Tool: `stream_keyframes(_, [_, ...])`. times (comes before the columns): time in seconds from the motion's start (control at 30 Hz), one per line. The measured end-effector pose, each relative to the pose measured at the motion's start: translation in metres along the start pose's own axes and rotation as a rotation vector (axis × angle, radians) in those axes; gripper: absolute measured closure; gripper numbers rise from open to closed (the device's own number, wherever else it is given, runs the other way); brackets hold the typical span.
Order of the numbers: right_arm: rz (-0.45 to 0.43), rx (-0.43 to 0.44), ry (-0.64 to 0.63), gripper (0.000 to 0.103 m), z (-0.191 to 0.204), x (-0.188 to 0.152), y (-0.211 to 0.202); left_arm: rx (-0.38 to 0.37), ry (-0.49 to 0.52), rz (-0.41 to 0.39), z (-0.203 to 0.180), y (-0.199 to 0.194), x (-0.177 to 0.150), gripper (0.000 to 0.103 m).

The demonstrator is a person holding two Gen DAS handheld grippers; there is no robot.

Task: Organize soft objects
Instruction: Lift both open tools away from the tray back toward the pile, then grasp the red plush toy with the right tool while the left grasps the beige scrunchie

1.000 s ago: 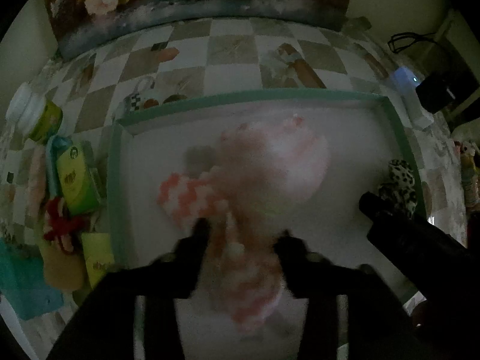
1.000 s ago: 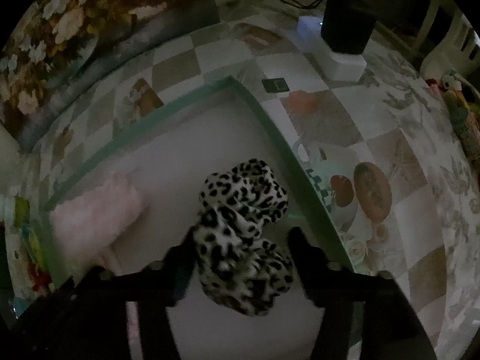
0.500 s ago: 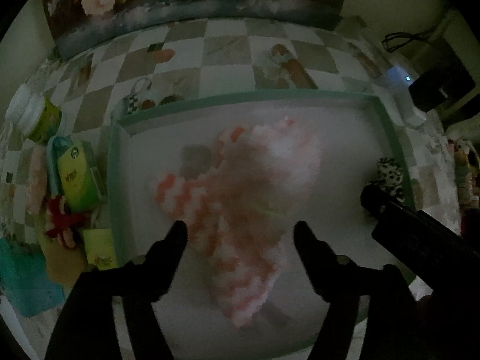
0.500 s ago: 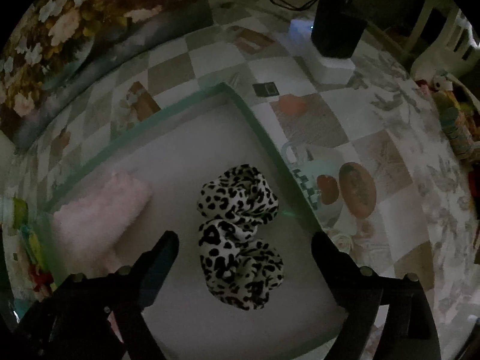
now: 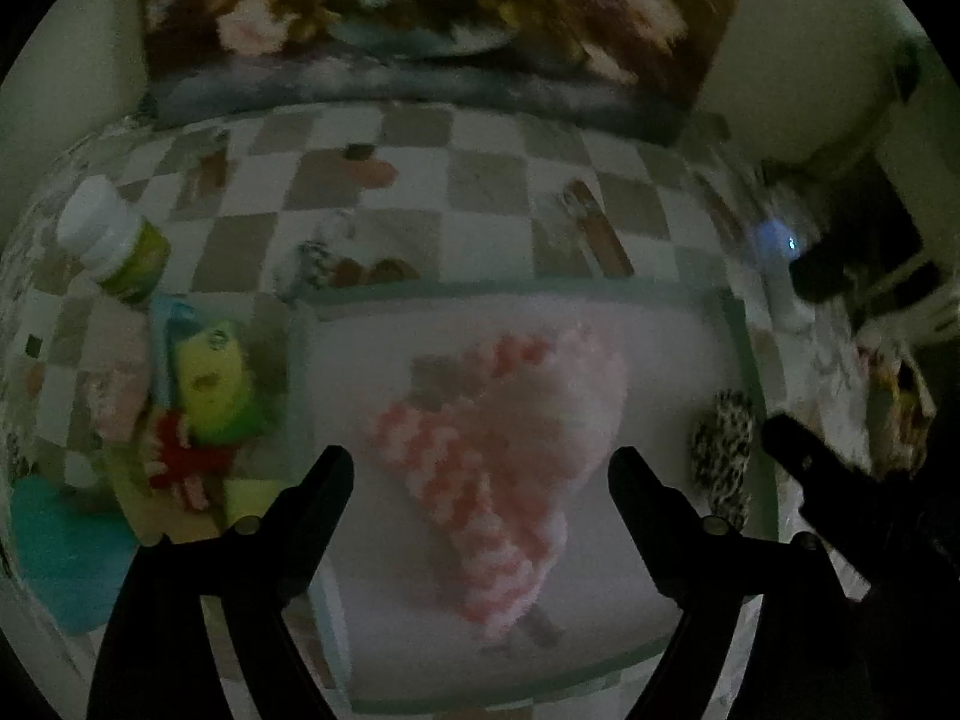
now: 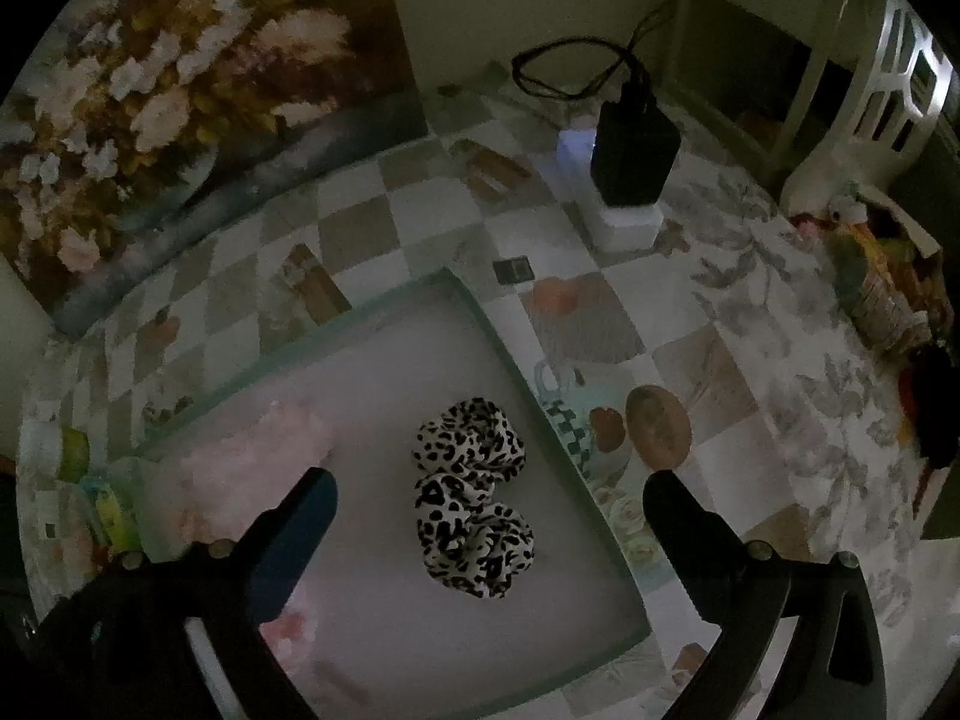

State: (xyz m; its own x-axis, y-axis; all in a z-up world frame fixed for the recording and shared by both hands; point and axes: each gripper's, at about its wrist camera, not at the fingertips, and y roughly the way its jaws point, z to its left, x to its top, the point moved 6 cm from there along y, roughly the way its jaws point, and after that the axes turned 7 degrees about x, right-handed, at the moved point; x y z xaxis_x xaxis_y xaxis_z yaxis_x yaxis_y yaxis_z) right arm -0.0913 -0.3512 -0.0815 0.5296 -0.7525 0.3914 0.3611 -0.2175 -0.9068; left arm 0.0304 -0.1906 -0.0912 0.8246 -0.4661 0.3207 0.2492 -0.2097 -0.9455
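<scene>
A fluffy pink and white soft item (image 5: 510,450) lies in a shallow tray with a teal rim (image 5: 510,291). My left gripper (image 5: 480,468) hovers above it, jaws opening wide, pads clear of the fabric. At the tray's right side rests a leopard-print soft item (image 6: 471,492), also seen as a leopard-print bundle (image 5: 723,450) in the left wrist view. My right gripper (image 6: 489,495) hangs over it, jaws still opening, touching nothing. The pink item (image 6: 252,468) shows left of the leopard one, partly behind the left gripper's dark finger (image 6: 294,534).
Left of the tray sit a white-capped bottle (image 5: 114,240), yellow-green packets (image 5: 213,387), a red soft thing (image 5: 180,459) and a teal cloth (image 5: 66,552). A black box on a white block (image 6: 630,180) stands at the back right. A flower painting (image 5: 420,18) leans behind the checked tablecloth.
Both grippers let go of their soft items, spread their jaws and rose. The pink item and the leopard item now lie loose in the tray.
</scene>
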Motion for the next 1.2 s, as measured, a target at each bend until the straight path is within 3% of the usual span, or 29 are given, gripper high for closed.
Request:
stream_keyframes(0.1, [-0.005, 0.001, -0.007, 0.0, 0.004, 0.001, -0.002, -0.005, -0.058, -0.03, 0.018, -0.008, 0.009, 0.014])
stream_keyframes(0.2, [-0.01, 0.02, -0.01, 0.0, 0.009, 0.001, -0.003, 0.012, -0.114, -0.07, 0.042, -0.016, 0.018, 0.0])
stream_keyframes(0.33, [-0.038, 0.072, -0.011, 0.0, 0.019, -0.001, -0.009, 0.031, -0.196, -0.129, 0.077, -0.029, 0.025, 0.0])
stream_keyframes(0.53, [-0.136, 0.217, -0.011, 0.0, 0.044, 0.005, -0.024, 0.035, -0.334, -0.248, 0.129, -0.048, 0.033, 0.0])
stream_keyframes(0.83, [-0.228, 0.273, -0.157, 0.0, 0.087, 0.0, -0.031, 0.068, -0.478, -0.396, 0.186, -0.07, 0.038, 0.0])
stream_keyframes(1.0, [-0.2, 0.241, -0.236, 0.0, 0.105, -0.008, -0.025, 0.143, -0.487, -0.413, 0.21, -0.074, 0.037, 0.0])
stream_keyframes(1.2, [-0.206, 0.296, -0.248, 0.0, 0.126, -0.011, -0.022, 0.126, -0.515, -0.4, 0.232, -0.074, 0.035, 0.0])
